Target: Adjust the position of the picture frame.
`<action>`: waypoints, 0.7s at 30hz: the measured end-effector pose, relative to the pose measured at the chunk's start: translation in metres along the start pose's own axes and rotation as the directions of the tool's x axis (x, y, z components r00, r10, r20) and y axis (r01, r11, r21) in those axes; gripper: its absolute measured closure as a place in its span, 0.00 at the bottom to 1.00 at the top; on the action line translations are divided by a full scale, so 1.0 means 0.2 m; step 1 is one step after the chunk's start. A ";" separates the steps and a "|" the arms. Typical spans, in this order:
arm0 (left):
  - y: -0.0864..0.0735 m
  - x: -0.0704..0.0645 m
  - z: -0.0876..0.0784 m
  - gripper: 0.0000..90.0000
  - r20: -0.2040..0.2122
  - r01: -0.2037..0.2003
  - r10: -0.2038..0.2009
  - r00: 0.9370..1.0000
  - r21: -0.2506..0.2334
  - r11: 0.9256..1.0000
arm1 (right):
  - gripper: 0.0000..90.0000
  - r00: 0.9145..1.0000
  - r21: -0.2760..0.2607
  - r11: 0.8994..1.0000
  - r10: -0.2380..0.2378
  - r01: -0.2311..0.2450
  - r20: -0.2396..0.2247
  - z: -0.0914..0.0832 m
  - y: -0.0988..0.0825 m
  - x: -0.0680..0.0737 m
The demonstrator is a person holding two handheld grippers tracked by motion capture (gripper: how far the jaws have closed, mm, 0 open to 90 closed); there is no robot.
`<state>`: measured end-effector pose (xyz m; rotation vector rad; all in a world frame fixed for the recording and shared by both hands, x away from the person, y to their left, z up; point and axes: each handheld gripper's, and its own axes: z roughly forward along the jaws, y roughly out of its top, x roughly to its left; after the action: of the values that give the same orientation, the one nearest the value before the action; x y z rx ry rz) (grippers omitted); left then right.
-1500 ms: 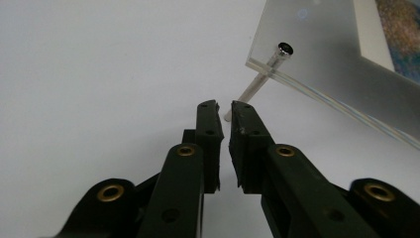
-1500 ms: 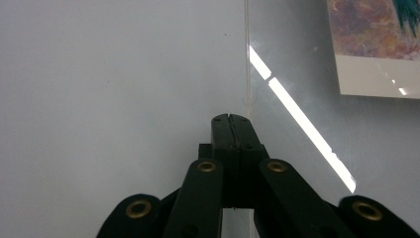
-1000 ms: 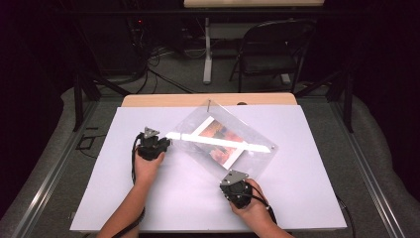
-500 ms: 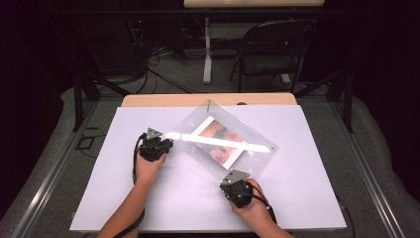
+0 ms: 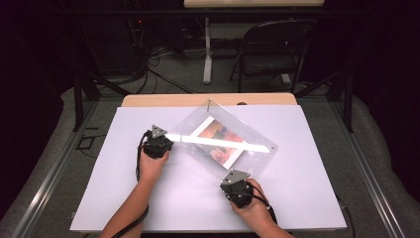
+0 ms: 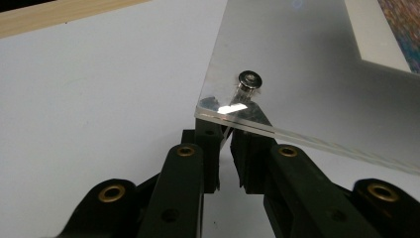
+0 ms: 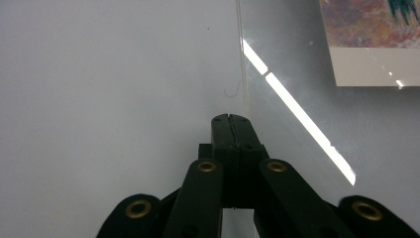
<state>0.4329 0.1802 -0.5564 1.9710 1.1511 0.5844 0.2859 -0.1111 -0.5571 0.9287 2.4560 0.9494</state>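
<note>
A clear acrylic picture frame lies askew on the white table, with a colourful print inside it. My left gripper is at the frame's left corner. In the left gripper view its tips reach under that corner beside a metal bolt. The jaws have just been closing, and a narrow gap with nothing in it still shows between the pads. My right gripper rests at the frame's near corner. Its jaws are shut on nothing, beside the plate's edge.
A wooden strip runs along the table's far edge. A folding chair and a table leg stand on the floor beyond it. Metal rails flank the table on both sides.
The glare on the frame has gone from two crossing stripes to one long band. Both hands stay about where they were.
</note>
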 end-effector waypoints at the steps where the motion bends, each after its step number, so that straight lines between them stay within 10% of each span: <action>1: 0.00 -0.01 0.00 0.92 -0.002 -0.010 0.010 1.000 0.000 1.000 | 1.00 1.000 0.000 1.000 0.000 0.000 0.000 0.00 0.00 0.00; 21: -0.07 -0.14 -0.13 0.95 0.047 -0.195 0.194 0.980 0.024 0.980 | 1.00 0.998 0.016 0.998 0.061 -0.061 -0.014 -0.07 -0.05 -0.14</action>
<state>0.3939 0.1705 -0.5524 2.1256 0.9502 0.6245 0.2953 -0.1429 -0.5528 1.0107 2.4630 0.9615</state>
